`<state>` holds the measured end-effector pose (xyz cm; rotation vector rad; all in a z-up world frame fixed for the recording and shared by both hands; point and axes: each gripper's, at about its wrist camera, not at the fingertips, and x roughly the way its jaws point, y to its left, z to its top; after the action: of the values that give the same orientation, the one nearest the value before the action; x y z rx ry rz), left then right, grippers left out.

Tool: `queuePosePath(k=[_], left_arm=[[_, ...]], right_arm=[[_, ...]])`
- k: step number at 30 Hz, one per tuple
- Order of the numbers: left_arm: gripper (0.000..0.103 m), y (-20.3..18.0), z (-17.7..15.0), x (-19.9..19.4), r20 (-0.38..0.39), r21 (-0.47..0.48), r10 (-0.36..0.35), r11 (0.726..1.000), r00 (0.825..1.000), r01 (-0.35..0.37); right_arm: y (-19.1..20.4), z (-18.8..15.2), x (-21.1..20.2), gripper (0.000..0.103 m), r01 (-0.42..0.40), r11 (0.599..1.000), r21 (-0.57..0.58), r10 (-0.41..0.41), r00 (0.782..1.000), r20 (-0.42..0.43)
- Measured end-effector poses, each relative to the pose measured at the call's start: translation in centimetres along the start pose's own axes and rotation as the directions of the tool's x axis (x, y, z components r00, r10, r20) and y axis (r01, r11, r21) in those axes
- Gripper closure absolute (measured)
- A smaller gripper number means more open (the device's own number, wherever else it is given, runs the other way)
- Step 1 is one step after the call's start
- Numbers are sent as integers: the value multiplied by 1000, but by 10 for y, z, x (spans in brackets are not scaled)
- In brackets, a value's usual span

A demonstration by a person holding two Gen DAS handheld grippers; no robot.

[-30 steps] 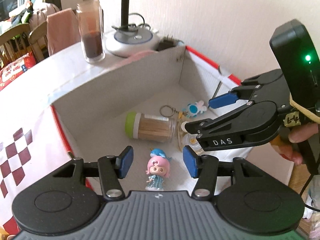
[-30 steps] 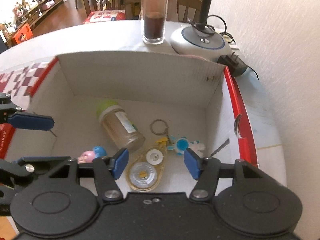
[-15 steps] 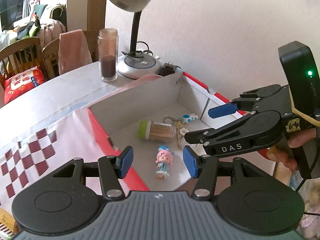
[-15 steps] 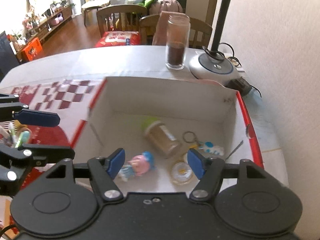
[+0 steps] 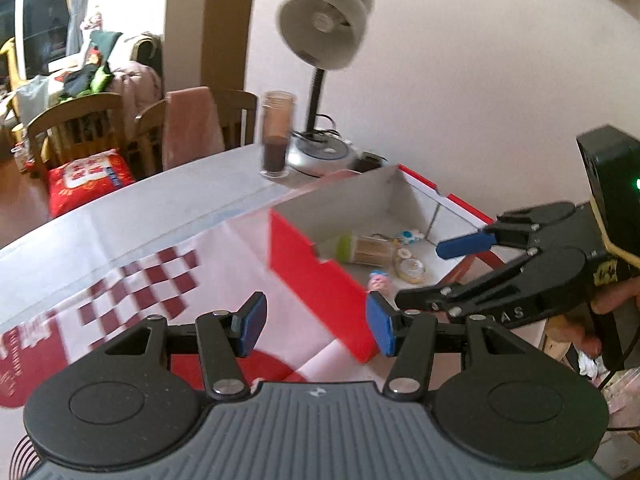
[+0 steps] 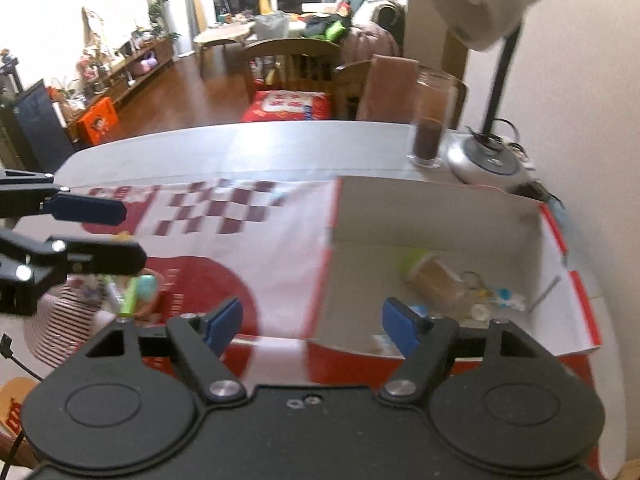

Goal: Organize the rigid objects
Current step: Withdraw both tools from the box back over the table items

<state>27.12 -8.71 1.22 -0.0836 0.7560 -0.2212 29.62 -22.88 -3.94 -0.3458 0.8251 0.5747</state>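
Note:
An open red-and-white cardboard box (image 5: 320, 276) (image 6: 440, 204) sits on the table by the wall. Inside lie a toothpick jar with a green lid (image 5: 362, 250) (image 6: 434, 278), a pink-haired doll (image 5: 378, 282), a tape dispenser (image 5: 408, 266), and a blue keychain figure (image 5: 410, 235) (image 6: 506, 296). My left gripper (image 5: 314, 324) is open and empty, above the box's near outer wall. My right gripper (image 6: 314, 326) is open and empty, above the box's left wall; it also shows in the left wrist view (image 5: 460, 268).
A striped cup (image 6: 80, 312) holding several small items stands left of the box. A glass jar of brown powder (image 5: 276, 134) (image 6: 430, 120) and a desk lamp (image 5: 320, 40) (image 6: 484, 8) stand behind the box. Chairs (image 5: 80, 124) are beyond the table.
Both grippers have pulled up and back out of the box, still open and empty. The box and its contents now look smaller and farther away.

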Motion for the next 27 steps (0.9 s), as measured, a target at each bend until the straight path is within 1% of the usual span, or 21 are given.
queuePosePath(k=[1, 3, 8, 9, 12, 14, 21, 25, 27], left_arm=[[45, 7, -4, -7, 4, -8, 8, 1000, 1000, -8], [40, 22, -13, -22, 21, -18, 29, 999, 999, -28], [40, 61, -38, -51, 39, -55, 87, 995, 995, -85], [40, 68, -43, -56, 41, -59, 97, 994, 994, -94], [39, 89, -58, -67, 43, -71, 133, 989, 990, -130], [35, 104, -67, -73, 40, -93, 151, 985, 988, -146], [35, 144, -99, -87, 36, -150, 197, 970, 980, -190], [23, 158, -118, -88, 43, -164, 236, 960, 971, -226], [22, 161, -127, -86, 50, -160, 252, 957, 966, -241]], right_arm=[[8, 0, 1, 26, -11, 1000, -3, 11, 1000, 5], [25, 1, 3, 23, -28, 1000, -6, 28, 1000, 12], [63, -4, 7, 22, -57, 998, -22, 58, 998, 21], [70, -4, 9, 19, -63, 998, -26, 64, 998, 21], [91, -8, 12, 18, -87, 996, -32, 87, 996, 17], [106, -11, 15, 17, -100, 994, -37, 100, 995, 15], [147, -20, 31, 11, -145, 988, -48, 145, 989, 2], [162, -23, 43, 7, -159, 986, -48, 159, 987, 4], [169, -24, 49, 2, -165, 984, -60, 166, 986, 13]])
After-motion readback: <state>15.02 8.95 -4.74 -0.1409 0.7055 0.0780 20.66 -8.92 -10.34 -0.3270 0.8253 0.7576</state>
